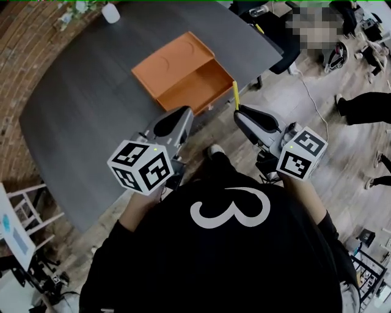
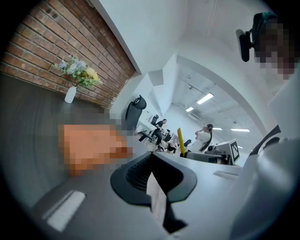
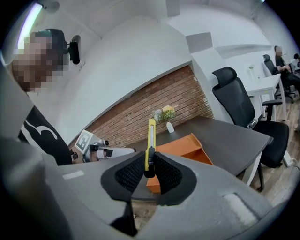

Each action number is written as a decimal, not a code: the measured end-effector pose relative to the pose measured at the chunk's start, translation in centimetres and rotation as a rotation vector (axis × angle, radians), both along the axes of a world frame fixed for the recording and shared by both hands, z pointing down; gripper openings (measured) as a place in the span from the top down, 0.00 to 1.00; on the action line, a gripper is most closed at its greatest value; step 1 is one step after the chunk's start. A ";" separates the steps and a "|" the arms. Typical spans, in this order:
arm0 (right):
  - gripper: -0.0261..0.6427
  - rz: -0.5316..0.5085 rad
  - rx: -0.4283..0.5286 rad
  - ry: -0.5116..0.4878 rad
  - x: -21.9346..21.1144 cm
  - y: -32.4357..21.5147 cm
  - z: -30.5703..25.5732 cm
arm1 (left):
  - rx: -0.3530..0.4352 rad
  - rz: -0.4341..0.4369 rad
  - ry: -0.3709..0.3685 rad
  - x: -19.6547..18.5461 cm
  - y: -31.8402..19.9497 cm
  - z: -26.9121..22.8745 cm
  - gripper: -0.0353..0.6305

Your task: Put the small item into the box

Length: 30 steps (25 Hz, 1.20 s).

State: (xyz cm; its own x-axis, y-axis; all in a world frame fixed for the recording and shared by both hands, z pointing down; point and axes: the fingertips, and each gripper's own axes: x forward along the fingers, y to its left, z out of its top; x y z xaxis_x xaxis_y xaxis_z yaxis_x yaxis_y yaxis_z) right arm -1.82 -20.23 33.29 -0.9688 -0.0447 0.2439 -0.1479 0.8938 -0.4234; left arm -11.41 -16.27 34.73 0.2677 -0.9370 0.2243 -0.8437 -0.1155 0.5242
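Observation:
An open orange box (image 1: 183,73) lies on the dark grey table (image 1: 79,116), its lid flat to the left and its tray toward the near edge. My right gripper (image 1: 243,112) is shut on a yellow utility knife (image 1: 235,95), which stands upright from the jaws just off the table's edge, right of the tray. In the right gripper view the knife (image 3: 151,136) is pinched between the ribbed pads of the right gripper (image 3: 150,164), with the box (image 3: 185,145) beyond it. My left gripper (image 1: 177,121) hovers over the table edge near the box; its jaws (image 2: 152,161) look shut, with nothing in them.
A white vase with flowers (image 1: 110,12) stands at the table's far edge. A black office chair (image 3: 239,103) is at the table's right end. People (image 1: 366,107) stand on the wooden floor at right. A white stand (image 1: 18,226) is at left.

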 end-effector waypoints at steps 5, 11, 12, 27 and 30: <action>0.86 -0.095 0.006 0.022 -2.4 -3.1 0.2 | -0.033 -0.098 0.007 -1.9 -1.8 0.6 0.93; 0.86 -0.249 0.053 0.053 -5.2 -5.4 0.6 | -0.067 -0.212 0.008 -3.6 -3.1 1.7 0.93; 0.86 -0.275 0.069 0.062 -5.7 -5.7 0.7 | -0.075 -0.227 0.009 -3.9 -3.1 1.9 0.93; 0.86 -0.718 0.384 0.241 -10.5 -5.4 5.6 | -0.109 -0.463 0.026 -7.1 -2.7 4.0 0.93; 0.86 -0.786 0.429 0.290 -10.6 -4.7 7.5 | -0.118 -0.494 0.024 -7.1 -2.1 4.4 0.93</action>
